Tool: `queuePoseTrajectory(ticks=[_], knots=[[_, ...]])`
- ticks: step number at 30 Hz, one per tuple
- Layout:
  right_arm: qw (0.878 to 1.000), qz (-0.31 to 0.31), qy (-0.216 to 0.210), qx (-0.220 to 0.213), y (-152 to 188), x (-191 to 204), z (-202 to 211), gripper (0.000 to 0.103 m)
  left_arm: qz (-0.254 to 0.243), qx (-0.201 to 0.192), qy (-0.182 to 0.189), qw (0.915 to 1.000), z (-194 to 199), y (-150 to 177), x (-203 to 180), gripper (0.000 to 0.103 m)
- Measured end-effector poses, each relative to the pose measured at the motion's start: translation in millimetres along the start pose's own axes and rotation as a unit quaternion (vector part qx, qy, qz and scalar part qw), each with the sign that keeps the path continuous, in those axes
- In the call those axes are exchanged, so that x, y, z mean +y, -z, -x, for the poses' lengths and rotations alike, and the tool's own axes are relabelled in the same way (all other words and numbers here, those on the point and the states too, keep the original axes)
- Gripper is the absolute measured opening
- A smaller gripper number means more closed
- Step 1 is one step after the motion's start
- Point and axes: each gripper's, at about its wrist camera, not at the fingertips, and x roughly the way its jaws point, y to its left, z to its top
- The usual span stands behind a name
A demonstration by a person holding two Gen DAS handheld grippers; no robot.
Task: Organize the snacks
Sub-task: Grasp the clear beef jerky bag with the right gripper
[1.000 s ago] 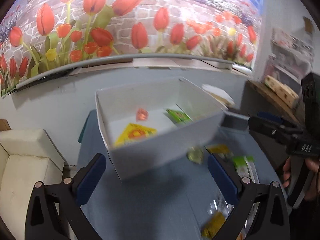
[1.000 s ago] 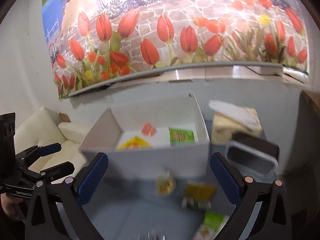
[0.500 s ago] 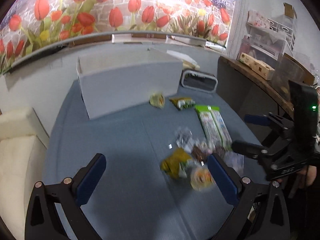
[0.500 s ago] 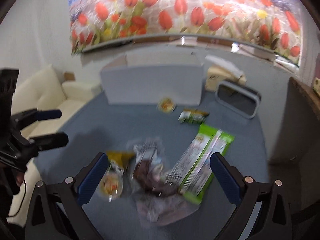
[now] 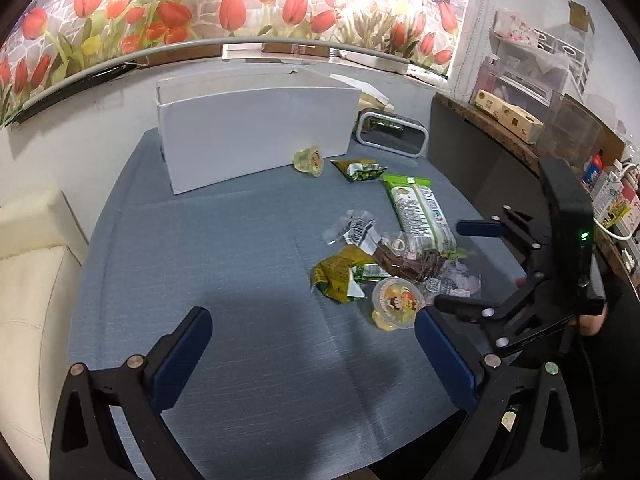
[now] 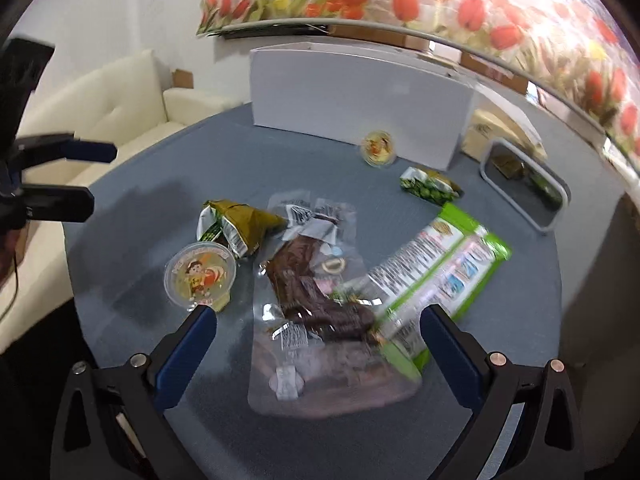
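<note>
Both grippers have dropped lower and pulled back from the white box [image 5: 256,132], so its inside no longer shows and the loose snacks now fill the views. That box stands at the far edge of the blue counter [image 5: 224,280], with a small jelly cup [image 5: 308,160] just in front of its wall and a small green packet [image 5: 360,169] near it. A grey-rimmed container [image 5: 392,136] sits at the far right corner. Toward the right edge lies a heap: a long green wafer pack [image 6: 436,272], a clear bag of dark brown snacks [image 6: 316,300] partly under it, an olive-green pouch [image 6: 236,226], and a second jelly cup [image 6: 200,278] touching the pouch. The left gripper [image 5: 316,350] hangs over bare cloth near the counter's front edge, fingers wide apart and holding nothing. The right gripper [image 6: 320,344] is spread wide too, straddling the clear bag without gripping it.
</note>
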Motion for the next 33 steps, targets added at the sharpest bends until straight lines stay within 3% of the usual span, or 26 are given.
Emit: queuePoseTrajectory(ticks=[6,11,13,15,19,22,27,33], knots=[[0.998,0.037,0.004,0.044,-17.9,8.3,-39.8,0.103,0.002,0.001,0.001,1.0,-0.6,-3.8,0.3,0.103],[0.999,0.02,0.009,0.041,-18.5,7.1,-45.3,0.103,0.006,0.004,0.0,1.0,-4.0,-4.4,4.0,0.103],[0.999,0.017,0.008,0.032,-16.1,8.9,-42.3,0.1,0.01,0.009,-0.002,0.9999,-8.1,-3.6,5.3,0.103],[0.999,0.02,0.028,0.02,-15.2,9.7,-35.5,0.077,0.013,0.012,0.002,0.9998,-10.9,-2.6,6.2,0.103],[0.999,0.02,0.019,0.03,-16.8,9.4,-30.4,0.076,0.013,0.014,0.004,0.9998,-12.8,-1.2,4.8,0.103],[1.0,-0.012,0.009,0.009,-17.5,5.2,-15.6,0.075,0.014,0.015,0.004,0.9998,-12.9,-1.5,5.4,0.103],[1.0,-0.019,0.022,-0.007,-14.4,7.8,6.5,0.075,0.013,0.018,0.007,0.9997,-14.9,-4.1,4.4,0.103],[0.999,-0.031,0.033,-0.009,-0.7,7.4,29.9,0.075,-0.013,0.038,0.021,0.999,-29.4,-0.8,-22.1,0.103]])
